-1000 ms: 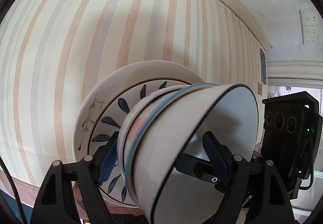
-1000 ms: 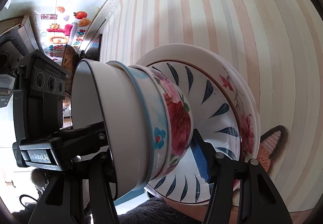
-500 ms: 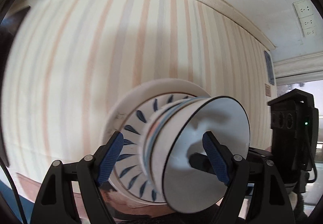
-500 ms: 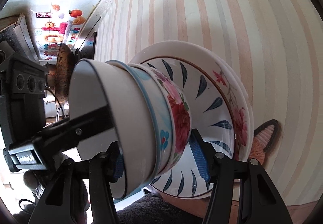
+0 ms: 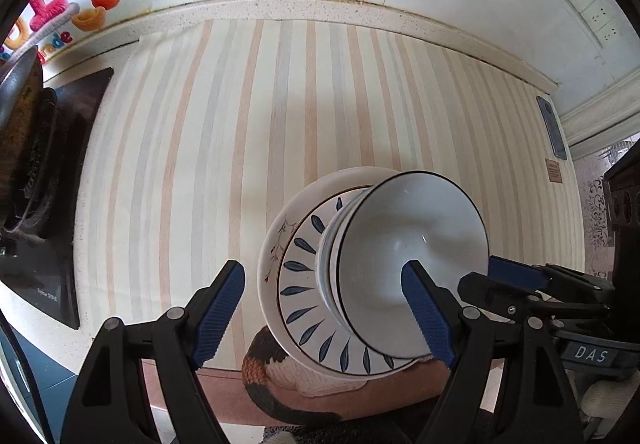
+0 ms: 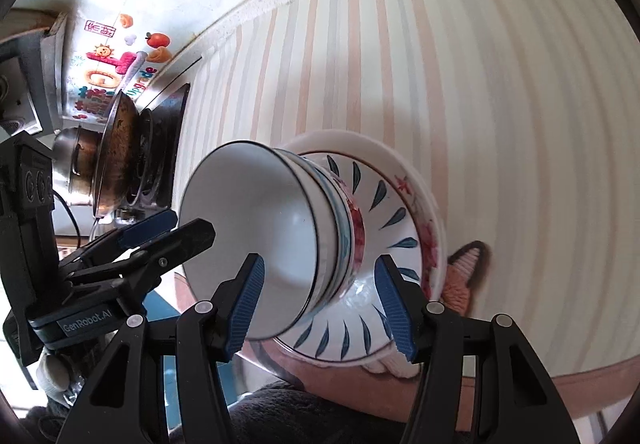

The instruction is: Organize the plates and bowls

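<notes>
Now, stack: the bowls (image 5: 412,268) are nested one inside another and sit on the plates (image 5: 304,284), all in one pile on the striped table (image 5: 240,132).
Place: the pile rests near the front edge of the table, partly over a cat-shaped mat (image 5: 280,372).
Left tongs (image 5: 332,320): I see them open, with the blue pads (image 5: 220,312) spread wide on either side of the pile; I cannot tell that either pad touches a dish.
Right tongs (image 6: 324,308): open as well in the right view, one pad in front of the top bowl's rim and the other beside the plates; nothing is gripped.
Top bowl (image 6: 256,236): white with a thin dark rim, and empty inside.
Lower bowls: one with a blue band and one with red flowers, seated under the white one.
Plates, detail: a leaf-patterned plate (image 6: 384,220) lies on a larger flowered plate (image 6: 428,228).
Done: I judge the gathering finished, since every dish I can see is in this one pile.
Left: I find no loose plate or bowl elsewhere on the table; perhaps only pulling both tongs clear is left.
Surroundings: a stove (image 5: 48,244) with a wok (image 6: 120,152) stands at the left end of the table, well apart from the pile.
</notes>
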